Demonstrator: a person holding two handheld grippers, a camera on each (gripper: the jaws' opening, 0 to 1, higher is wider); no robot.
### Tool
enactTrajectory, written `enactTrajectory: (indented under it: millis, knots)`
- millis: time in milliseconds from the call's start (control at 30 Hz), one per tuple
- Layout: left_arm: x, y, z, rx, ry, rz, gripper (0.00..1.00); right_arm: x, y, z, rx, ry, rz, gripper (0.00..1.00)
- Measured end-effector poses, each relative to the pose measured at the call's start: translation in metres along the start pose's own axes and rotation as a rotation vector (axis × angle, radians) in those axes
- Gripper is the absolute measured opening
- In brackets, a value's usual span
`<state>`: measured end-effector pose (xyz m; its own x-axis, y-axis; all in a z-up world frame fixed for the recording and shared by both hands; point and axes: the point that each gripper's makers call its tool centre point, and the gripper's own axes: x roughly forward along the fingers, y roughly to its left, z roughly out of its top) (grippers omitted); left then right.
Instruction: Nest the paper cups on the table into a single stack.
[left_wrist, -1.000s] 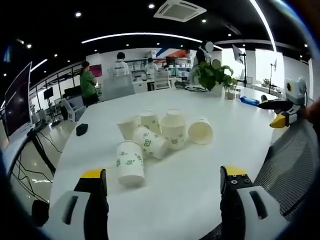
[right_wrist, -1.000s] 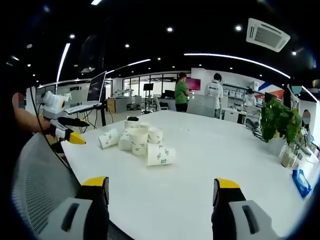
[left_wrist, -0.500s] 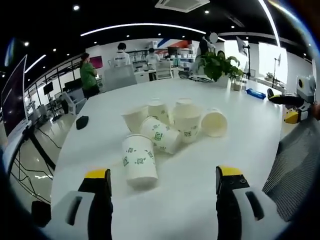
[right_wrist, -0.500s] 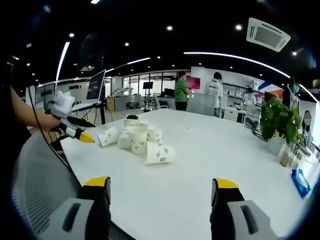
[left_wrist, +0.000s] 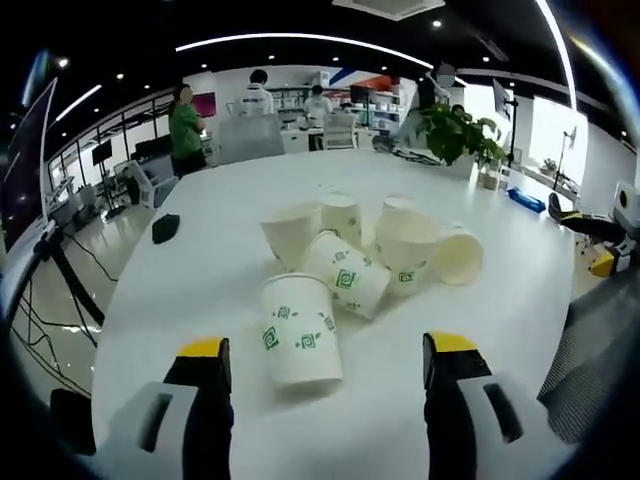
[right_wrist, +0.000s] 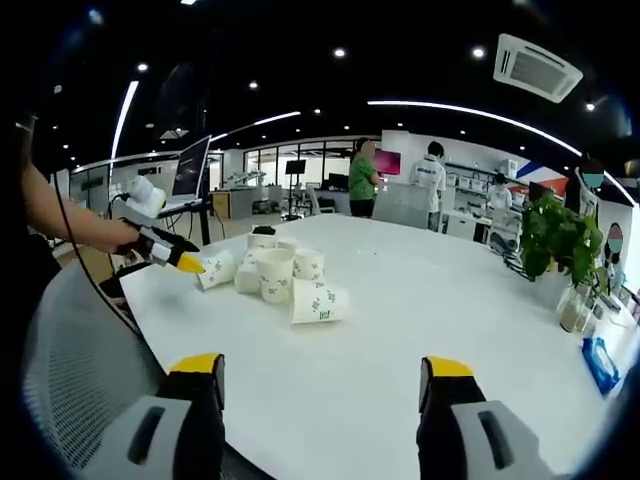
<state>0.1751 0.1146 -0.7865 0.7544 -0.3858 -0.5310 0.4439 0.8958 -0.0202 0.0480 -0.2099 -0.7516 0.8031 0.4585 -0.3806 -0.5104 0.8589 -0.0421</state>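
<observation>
**Cups all in a heap mid-table**

We've got the paper cups (left_wrist: 360, 265) clustered loose on the white table (left_wrist: 200, 290), some tipped, some upright. Left gripper (left_wrist: 325, 365) and right gripper (right_wrist: 320, 385) both spread wide, holding nothing. Open office around us, potted plant (right_wrist: 550, 240) at the far end.

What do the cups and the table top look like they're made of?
The cups look like matte white paper with green printed marks, thin-walled with a rolled rim. The table top looks like a smooth white laminate or painted board with a soft sheen; which one, the look leaves open.
</observation>
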Motion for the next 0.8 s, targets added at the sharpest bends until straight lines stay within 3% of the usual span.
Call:
enactTrajectory:
  millis: [300, 500, 800]
  knots:
    - [0.012, -0.007, 0.005, -0.046, 0.022, -0.011, 0.73, 0.001, -0.001, -0.004, -0.001, 0.019, 0.001, 0.77]
    - [0.02, 0.001, 0.008, -0.1, 0.046, -0.023, 0.69, 0.001, -0.001, -0.005, -0.001, 0.023, 0.0, 0.76]
    - [0.034, 0.01, 0.003, -0.111, 0.098, -0.036, 0.65, 0.001, -0.001, -0.005, 0.001, 0.026, -0.004, 0.75]
